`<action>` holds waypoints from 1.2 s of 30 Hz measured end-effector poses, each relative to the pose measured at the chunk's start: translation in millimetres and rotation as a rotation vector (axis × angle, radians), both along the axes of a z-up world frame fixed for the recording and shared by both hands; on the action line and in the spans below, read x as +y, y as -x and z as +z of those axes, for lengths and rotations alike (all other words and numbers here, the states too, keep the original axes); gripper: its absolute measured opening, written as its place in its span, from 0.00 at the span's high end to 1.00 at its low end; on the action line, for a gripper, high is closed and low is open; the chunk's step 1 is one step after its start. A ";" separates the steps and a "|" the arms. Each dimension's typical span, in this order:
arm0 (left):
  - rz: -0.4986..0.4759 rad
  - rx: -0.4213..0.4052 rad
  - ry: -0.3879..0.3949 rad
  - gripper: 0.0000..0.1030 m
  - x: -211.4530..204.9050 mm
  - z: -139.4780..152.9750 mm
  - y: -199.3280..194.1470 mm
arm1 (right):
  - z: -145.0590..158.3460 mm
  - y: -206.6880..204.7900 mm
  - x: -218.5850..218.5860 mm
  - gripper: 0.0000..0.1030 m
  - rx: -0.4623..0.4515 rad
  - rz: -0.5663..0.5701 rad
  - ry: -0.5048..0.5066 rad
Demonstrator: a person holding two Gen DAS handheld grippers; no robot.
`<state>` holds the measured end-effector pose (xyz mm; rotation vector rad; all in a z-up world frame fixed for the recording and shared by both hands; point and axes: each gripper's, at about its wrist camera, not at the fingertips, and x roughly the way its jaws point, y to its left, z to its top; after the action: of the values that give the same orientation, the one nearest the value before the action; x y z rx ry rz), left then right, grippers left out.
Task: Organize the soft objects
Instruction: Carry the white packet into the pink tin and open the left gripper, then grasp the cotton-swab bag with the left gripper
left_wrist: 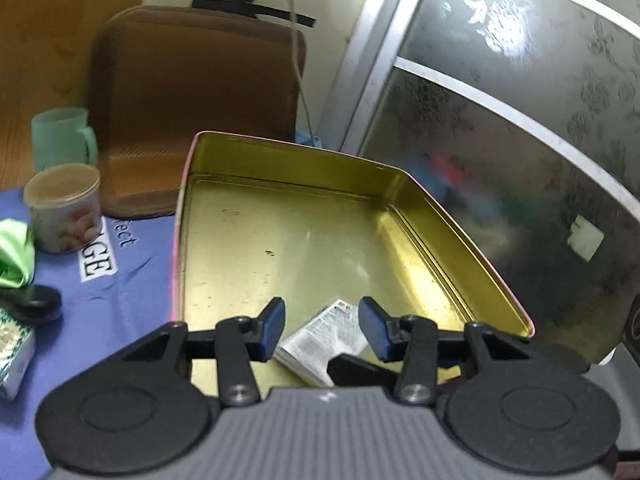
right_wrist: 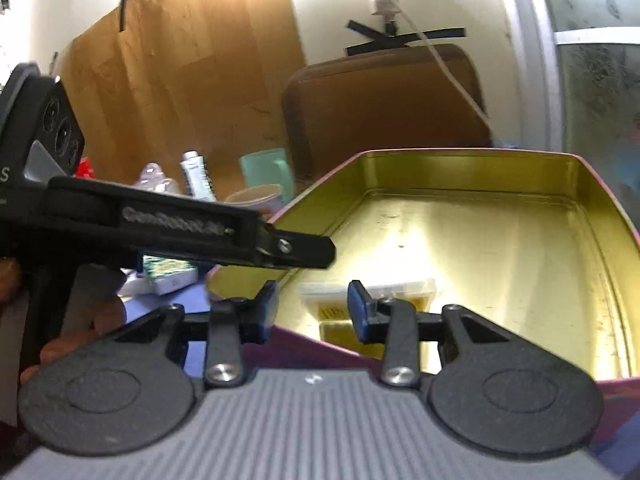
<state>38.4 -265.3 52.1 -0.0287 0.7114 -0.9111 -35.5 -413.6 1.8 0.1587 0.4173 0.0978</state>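
Observation:
A gold-lined tin box (left_wrist: 288,168) with pink outer walls lies open on a blue cloth (left_wrist: 120,292). My left gripper (left_wrist: 322,330) is open over the tin's near end, just above a white tissue packet (left_wrist: 324,340) lying inside. My right gripper (right_wrist: 312,310) is open over the tin's near edge (right_wrist: 472,160); a white and yellow packet (right_wrist: 376,292) lies in the tin just beyond its fingers. The left gripper's body (right_wrist: 160,228) crosses the right wrist view at left. A green soft cloth (left_wrist: 16,252) and a patterned tissue pack (left_wrist: 14,348) lie at the left edge.
A snack can (left_wrist: 62,208) and a mint-green mug (left_wrist: 62,136) stand left of the tin. A brown cushion (left_wrist: 200,100) leans against the wall behind. A frosted glass door (left_wrist: 520,120) is at the right. A bottle and tube (right_wrist: 196,176) stand farther left.

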 end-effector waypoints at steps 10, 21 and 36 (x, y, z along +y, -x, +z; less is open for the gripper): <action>0.130 -0.119 0.096 0.56 88.0 23.1 18.8 | 9.7 8.4 10.6 0.51 -0.129 0.015 0.007; 0.741 -0.037 0.041 0.56 323.4 -13.9 -2.7 | -3.1 -60.9 185.6 0.52 -0.006 0.486 0.101; 0.911 0.126 0.016 0.61 390.8 -52.6 -55.1 | -40.2 -144.1 353.4 0.35 0.189 0.769 0.213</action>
<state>93.5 125.5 -0.4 -0.3957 0.7049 -0.0395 108.5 -60.2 -38.4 -0.2125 0.6576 0.7966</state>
